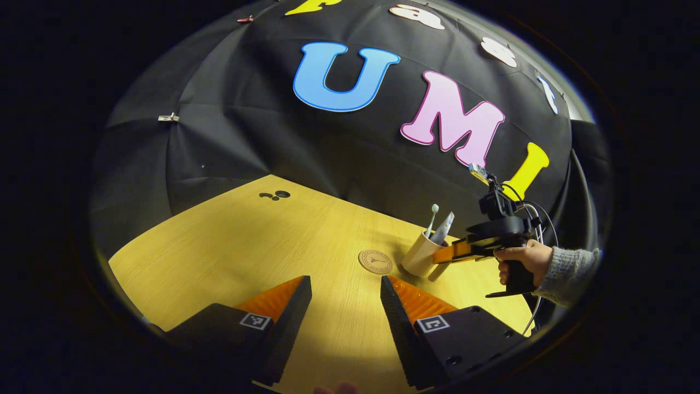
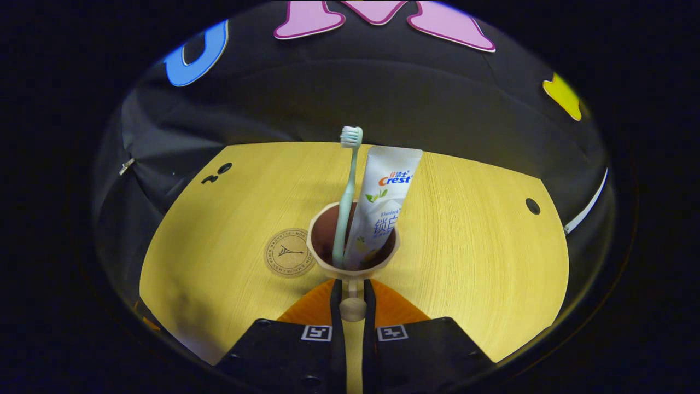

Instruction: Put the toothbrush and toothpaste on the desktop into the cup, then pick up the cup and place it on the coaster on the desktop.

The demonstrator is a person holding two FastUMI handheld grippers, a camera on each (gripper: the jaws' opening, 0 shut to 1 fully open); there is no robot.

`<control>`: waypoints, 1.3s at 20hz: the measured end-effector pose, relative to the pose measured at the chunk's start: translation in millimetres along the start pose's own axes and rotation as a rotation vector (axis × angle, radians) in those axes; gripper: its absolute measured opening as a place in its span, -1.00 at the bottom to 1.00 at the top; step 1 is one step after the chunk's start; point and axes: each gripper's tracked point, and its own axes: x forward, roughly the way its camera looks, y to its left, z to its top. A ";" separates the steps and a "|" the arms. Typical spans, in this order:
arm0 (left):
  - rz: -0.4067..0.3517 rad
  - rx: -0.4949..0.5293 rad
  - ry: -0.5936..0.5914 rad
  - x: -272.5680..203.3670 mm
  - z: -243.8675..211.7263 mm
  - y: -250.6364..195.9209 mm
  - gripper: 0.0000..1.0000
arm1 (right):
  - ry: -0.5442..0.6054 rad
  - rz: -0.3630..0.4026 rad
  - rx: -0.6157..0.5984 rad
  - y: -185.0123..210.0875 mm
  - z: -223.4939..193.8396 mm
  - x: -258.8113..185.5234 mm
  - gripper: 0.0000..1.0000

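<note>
Jaws on Crest-toothpaste (image 2: 383, 202) cup's (image 2: 322, 260) handle

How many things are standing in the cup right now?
2: the toothbrush on the left and the toothpaste on the right, both upright in the cup. Anything smaller inside could be hidden.

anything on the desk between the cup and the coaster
Nothing: in the right gripper view the cup sits just right of the coaster, with at most a sliver of bare desktop between them.
</note>
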 end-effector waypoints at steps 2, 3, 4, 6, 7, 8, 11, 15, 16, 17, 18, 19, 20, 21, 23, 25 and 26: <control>0.005 -0.002 -0.001 -3.4 -0.3 1.3 0.64 | -0.026 0.012 -0.010 10.1 5.7 -1.0 -0.70; 0.008 -0.003 -0.002 -5.8 -1.3 2.3 0.64 | -0.028 0.022 -0.022 17.2 7.2 0.9 -0.70; 0.012 -0.004 -0.004 -8.3 -0.9 3.2 0.64 | -0.045 0.030 -0.030 24.2 12.8 2.3 -0.70; 0.020 -0.006 -0.008 -11.7 0.8 3.6 0.64 | -0.040 0.050 -0.050 40.7 16.6 6.4 -0.70; 0.024 -0.008 -0.010 -14.2 1.3 5.1 0.64 | -0.055 0.061 -0.051 47.9 21.1 9.0 -0.70; 0.030 -0.009 -0.011 -18.0 2.2 6.7 0.64 | -0.065 0.066 -0.065 53.5 25.1 11.6 -0.70; 0.045 -0.015 -0.013 -30.6 -4.9 12.6 0.63 | -0.071 0.050 -0.124 63.2 31.0 14.0 -0.70; 0.062 -0.032 -0.009 -36.1 -11.5 17.1 0.63 | 0.008 0.051 -0.119 61.3 18.7 15.9 -0.70; 0.063 -0.033 -0.010 -36.9 -11.4 16.9 0.63 | 0.018 0.051 -0.122 60.6 14.8 17.3 -0.70; 0.064 -0.031 -0.009 -36.6 -12.5 16.6 0.64 | 0.039 0.054 -0.124 60.4 5.8 18.4 -0.70; 0.064 -0.028 -0.011 -37.3 -11.2 16.3 0.64 | 0.049 0.054 -0.125 60.8 -1.3 18.6 -0.70; 0.063 -0.026 -0.015 -37.8 -9.8 15.3 0.64 | 0.060 0.057 -0.128 67.9 -8.5 18.9 -0.70; 0.061 -0.025 -0.019 -38.9 -7.6 15.0 0.64 | 0.080 0.066 -0.125 76.4 -17.2 20.3 -0.70; 0.062 -0.023 -0.022 -40.2 -7.7 14.3 0.64 | 0.055 0.062 -0.122 78.4 -12.0 16.1 -0.70; 0.065 -0.019 -0.021 -42.0 -7.9 15.8 0.63 | 0.051 0.071 -0.097 77.4 -7.0 18.1 -0.71; 0.073 -0.020 -0.017 -43.4 -9.7 18.9 0.63 | 0.052 0.072 -0.085 77.5 -6.1 17.4 -0.71; 0.076 -0.021 -0.015 -44.3 -10.4 20.4 0.64 | 0.045 0.068 -0.084 78.4 -4.0 19.3 -0.70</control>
